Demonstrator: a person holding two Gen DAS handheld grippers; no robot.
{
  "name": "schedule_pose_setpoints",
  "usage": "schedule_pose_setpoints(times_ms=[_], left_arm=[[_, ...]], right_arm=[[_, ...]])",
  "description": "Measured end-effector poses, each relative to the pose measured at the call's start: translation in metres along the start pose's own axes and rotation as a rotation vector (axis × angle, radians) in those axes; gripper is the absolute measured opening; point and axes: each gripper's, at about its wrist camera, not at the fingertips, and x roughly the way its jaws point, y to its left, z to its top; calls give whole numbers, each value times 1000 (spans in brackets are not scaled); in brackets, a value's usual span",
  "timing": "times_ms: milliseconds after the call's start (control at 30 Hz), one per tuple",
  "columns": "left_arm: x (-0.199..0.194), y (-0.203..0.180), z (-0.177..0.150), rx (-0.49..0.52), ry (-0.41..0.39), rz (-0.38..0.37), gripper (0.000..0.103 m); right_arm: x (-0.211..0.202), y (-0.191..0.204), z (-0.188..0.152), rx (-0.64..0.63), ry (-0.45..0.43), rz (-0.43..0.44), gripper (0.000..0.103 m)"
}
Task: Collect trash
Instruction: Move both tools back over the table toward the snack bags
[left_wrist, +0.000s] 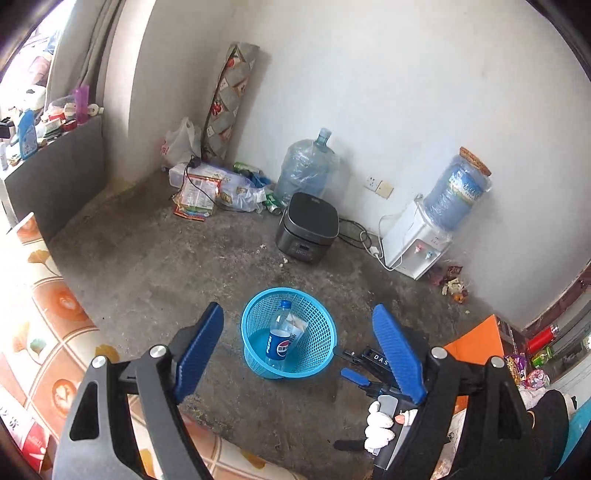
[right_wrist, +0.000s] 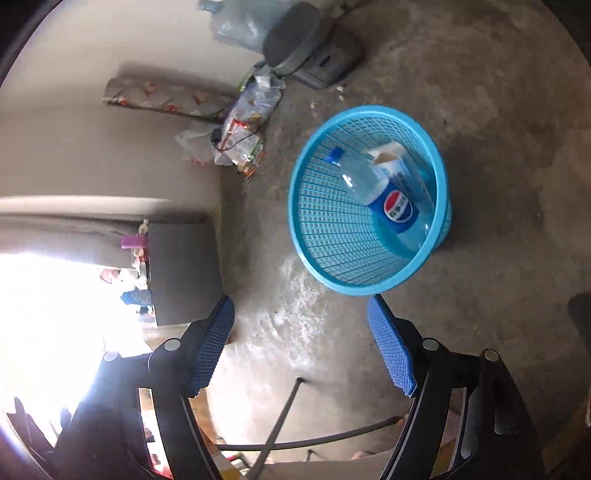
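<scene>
Inspecting the blue basket (left_wrist: 317, 354) on the floor, I find the empty, light, crushable bottle (left_wrist: 279, 341) and carton (left_wrist: 297, 326) inside, best gripped mid-body, while left gripper (left_wrist: 297, 350) and right gripper (right_wrist: 300, 347) fingers gape wide, holding nothing.

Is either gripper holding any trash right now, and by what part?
No. The left gripper and right gripper are open and empty; the Pepsi bottle lies in the blue basket.
</scene>
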Motion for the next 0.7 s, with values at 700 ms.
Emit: schedule_pose_setpoints(times_ms=[700], left_arm=[[-259,81,-102,-77,-385,327,95]], right_arm=[[-97,214,-152,-1017,-389,-144,95]])
